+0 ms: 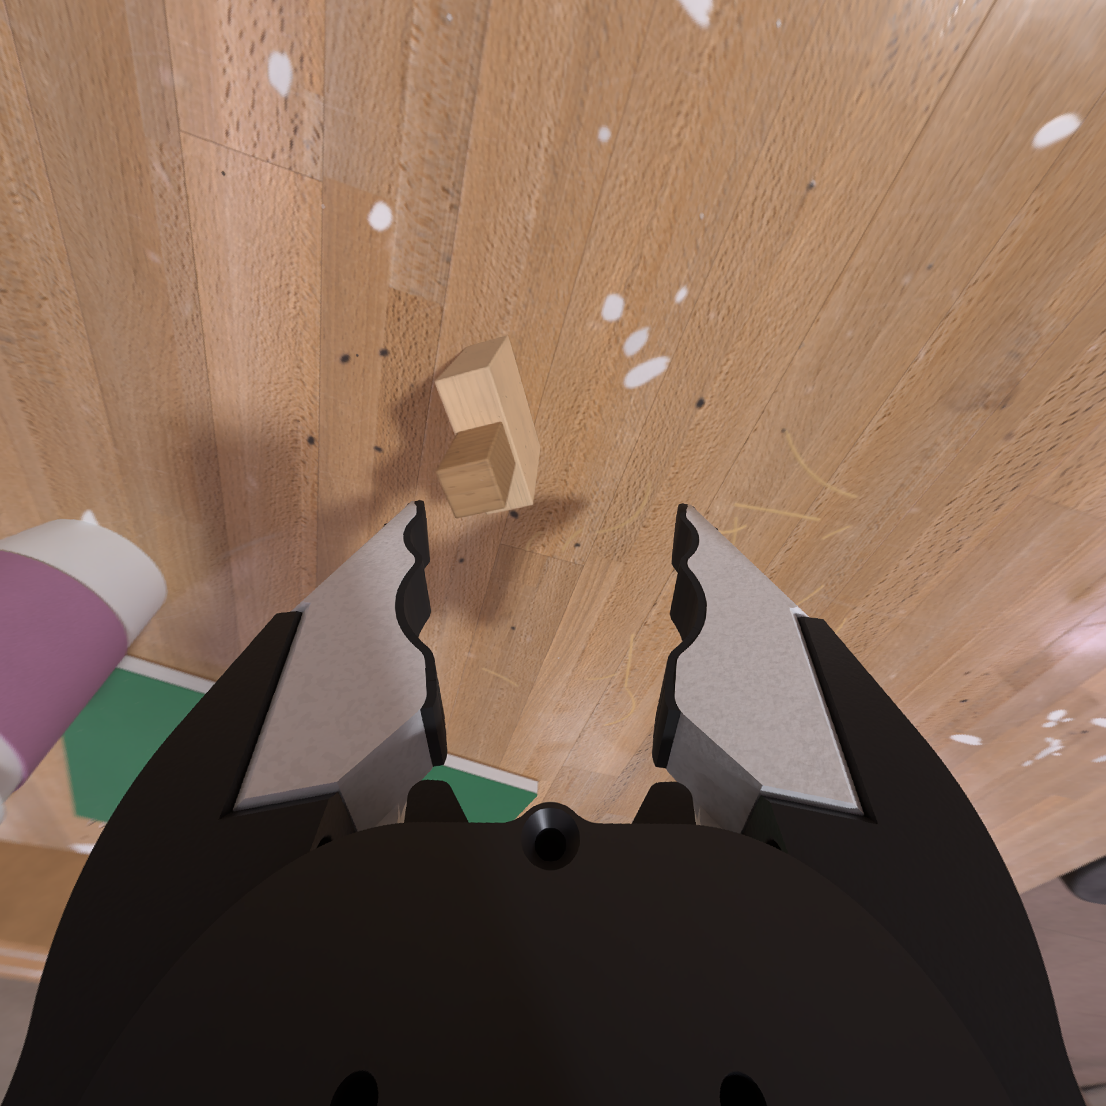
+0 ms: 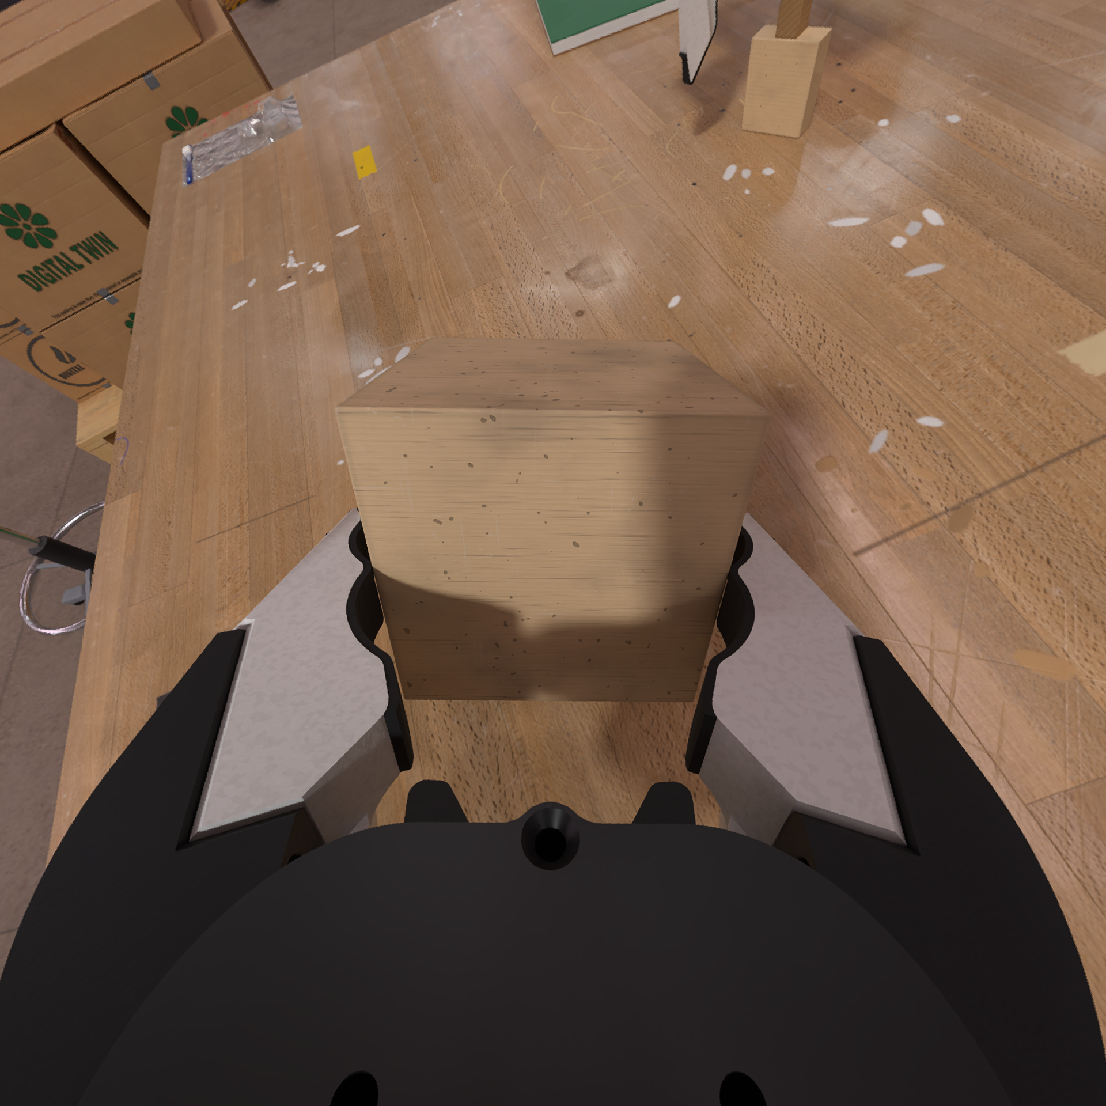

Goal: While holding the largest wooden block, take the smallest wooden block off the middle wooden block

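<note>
Between the fingers of the right gripper sits the largest block, a speckled wooden cube; the pads press its two side faces, so it is grasped, and its lower edge seems a little above the bench, though I cannot tell this surely. This grip answers the first half of the task. Far across the bench stands the middle block, upright, with the smallest block on top, mostly cut by the frame edge. From above, the left gripper looks down on the smallest block resting on the middle block. Its jaws are spread wide and hold nothing, and the stack lies beyond the left finger tip, not between the fingers, so I judge it must shift sideways and descend before closing.
</note>
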You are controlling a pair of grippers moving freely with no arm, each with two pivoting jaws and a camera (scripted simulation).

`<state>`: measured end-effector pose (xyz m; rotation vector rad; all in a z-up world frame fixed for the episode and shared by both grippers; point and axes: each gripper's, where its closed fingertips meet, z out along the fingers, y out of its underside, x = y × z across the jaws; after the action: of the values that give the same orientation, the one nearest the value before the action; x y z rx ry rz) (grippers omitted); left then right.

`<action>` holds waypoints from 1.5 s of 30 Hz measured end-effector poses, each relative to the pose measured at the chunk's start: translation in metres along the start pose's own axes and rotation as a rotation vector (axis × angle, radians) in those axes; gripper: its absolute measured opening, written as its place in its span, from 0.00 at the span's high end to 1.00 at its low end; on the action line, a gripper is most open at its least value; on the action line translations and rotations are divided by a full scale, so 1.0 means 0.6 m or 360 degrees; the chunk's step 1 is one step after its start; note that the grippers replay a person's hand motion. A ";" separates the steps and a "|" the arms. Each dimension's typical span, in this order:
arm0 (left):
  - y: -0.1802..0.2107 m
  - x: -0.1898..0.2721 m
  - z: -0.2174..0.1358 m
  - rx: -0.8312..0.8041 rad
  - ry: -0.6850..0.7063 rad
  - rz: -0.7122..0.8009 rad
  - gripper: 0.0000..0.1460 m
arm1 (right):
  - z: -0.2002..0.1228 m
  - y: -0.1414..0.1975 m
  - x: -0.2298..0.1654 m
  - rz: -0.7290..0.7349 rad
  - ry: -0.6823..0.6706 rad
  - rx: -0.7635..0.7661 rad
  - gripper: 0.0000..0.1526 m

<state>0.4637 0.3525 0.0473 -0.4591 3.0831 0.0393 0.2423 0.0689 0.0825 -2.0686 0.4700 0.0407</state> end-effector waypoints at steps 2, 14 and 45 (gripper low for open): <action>-0.005 -0.003 0.000 0.0034 0.0057 -0.0055 0.42 | 0.000 0.001 0.001 0.0004 -0.0004 -0.0001 0.24; -0.020 -0.006 -0.009 0.0292 0.0313 -0.0247 0.73 | 0.004 0.008 0.003 0.0024 -0.0033 -0.0013 0.24; -0.034 -0.037 -0.028 0.0453 -0.0177 -0.0381 0.89 | 0.004 0.007 0.002 0.0034 -0.0062 0.0000 0.24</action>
<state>0.4907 0.3392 0.0644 -0.7729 2.8381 -0.3594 0.2423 0.0685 0.0774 -2.0594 0.4683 0.0939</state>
